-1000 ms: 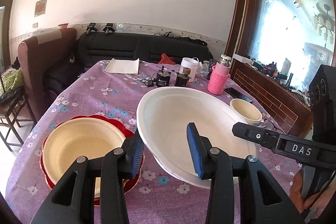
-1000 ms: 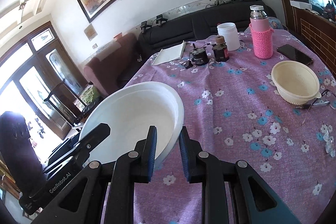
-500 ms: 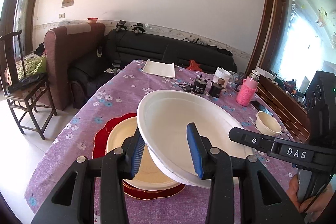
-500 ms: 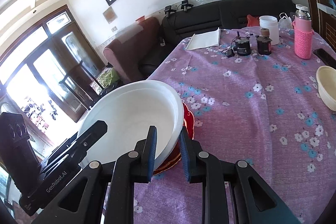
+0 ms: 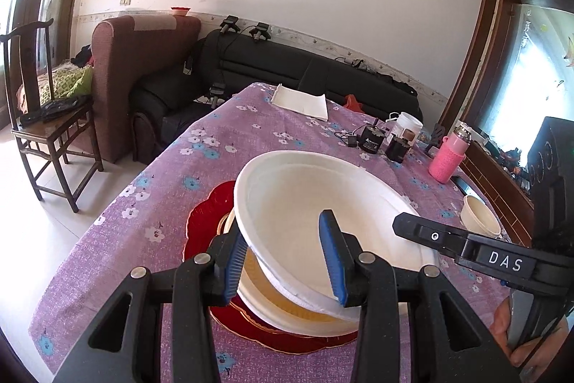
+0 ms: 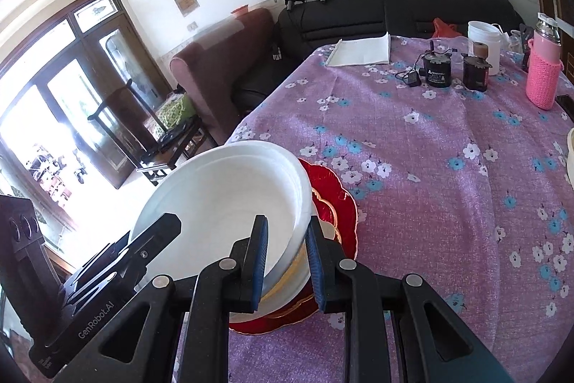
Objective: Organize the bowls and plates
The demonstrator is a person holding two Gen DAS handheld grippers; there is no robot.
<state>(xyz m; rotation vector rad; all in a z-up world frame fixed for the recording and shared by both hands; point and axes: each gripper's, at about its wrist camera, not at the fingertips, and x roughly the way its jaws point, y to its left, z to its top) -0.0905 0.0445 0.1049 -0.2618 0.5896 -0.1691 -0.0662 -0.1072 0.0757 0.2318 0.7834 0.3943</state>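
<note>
A wooden chair is standing at the far left on the floor, with a brown armchair and a black sofa sitting behind the surface, which is wearing a purple flowered cloth. On the cloth's near left part a red scalloped plate is lying flat, carrying a cream bowl with a yellowish inside.

The left gripper is clenching the near-left rim of a large white bowl, one blue finger sitting outside the wall and the other inside. The large white bowl is hanging tilted directly over the cream bowl and red scalloped plate; whether its underside is touching the cream bowl is hard to tell.

In the right wrist view the right gripper is grasping the opposite rim of the same bowl, its fingers pinching the wall from both sides. A hand is showing at the lower right edge of the left view, wrapped around the right gripper's handle.

Farther right and well apart, a small cream bowl is sitting near the surface's edge. Beyond it a pink-sleeved flask is standing upright, with two dark cylindrical devices and a white tub nearby, and a folded white cloth is lying at the far end.
</note>
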